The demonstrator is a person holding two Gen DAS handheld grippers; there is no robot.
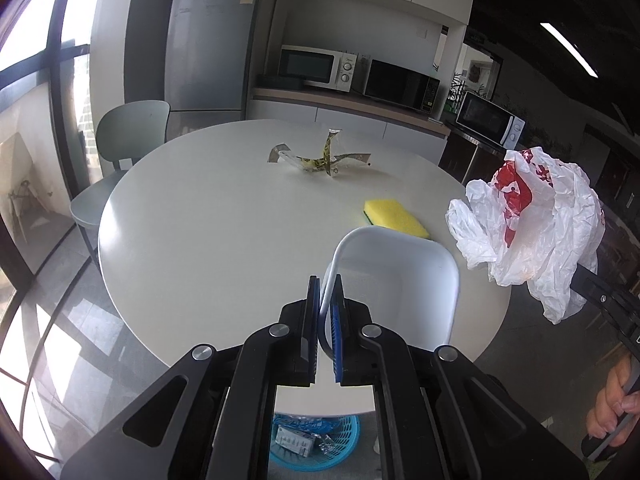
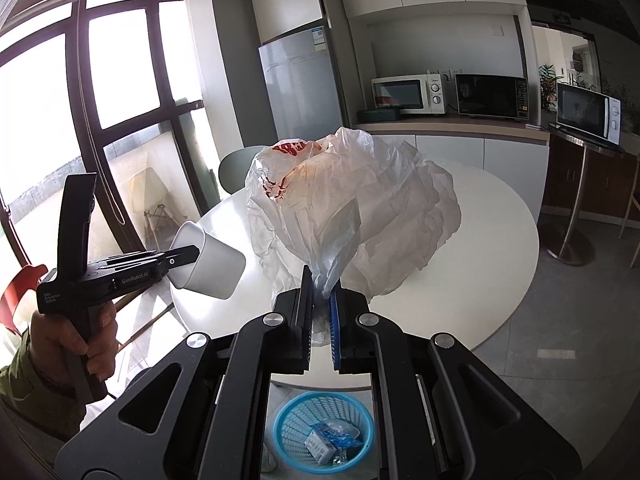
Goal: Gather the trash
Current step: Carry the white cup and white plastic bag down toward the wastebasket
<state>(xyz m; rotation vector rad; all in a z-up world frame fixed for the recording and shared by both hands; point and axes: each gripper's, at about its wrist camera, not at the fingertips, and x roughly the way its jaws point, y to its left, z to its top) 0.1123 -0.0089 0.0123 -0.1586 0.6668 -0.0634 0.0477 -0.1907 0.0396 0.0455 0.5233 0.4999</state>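
Observation:
My left gripper (image 1: 326,300) is shut on the rim of a white paper cup (image 1: 400,280) and holds it above the near edge of the round white table (image 1: 200,240). The cup also shows in the right wrist view (image 2: 208,268), lying sideways in the left gripper (image 2: 176,262). My right gripper (image 2: 320,296) is shut on a crumpled white plastic bag with red print (image 2: 344,208), held above the table; the bag shows at the right of the left wrist view (image 1: 532,224). A blue mesh waste basket (image 2: 324,432) with trash in it stands on the floor below both grippers. A crumpled clear-and-yellow wrapper (image 1: 324,158) lies on the far side of the table.
A yellow sponge (image 1: 394,218) lies on the table by the cup. A grey chair (image 1: 124,148) stands at the table's far left. A fridge (image 1: 208,52) and a counter with microwaves (image 1: 316,66) line the back wall. Windows run along the left.

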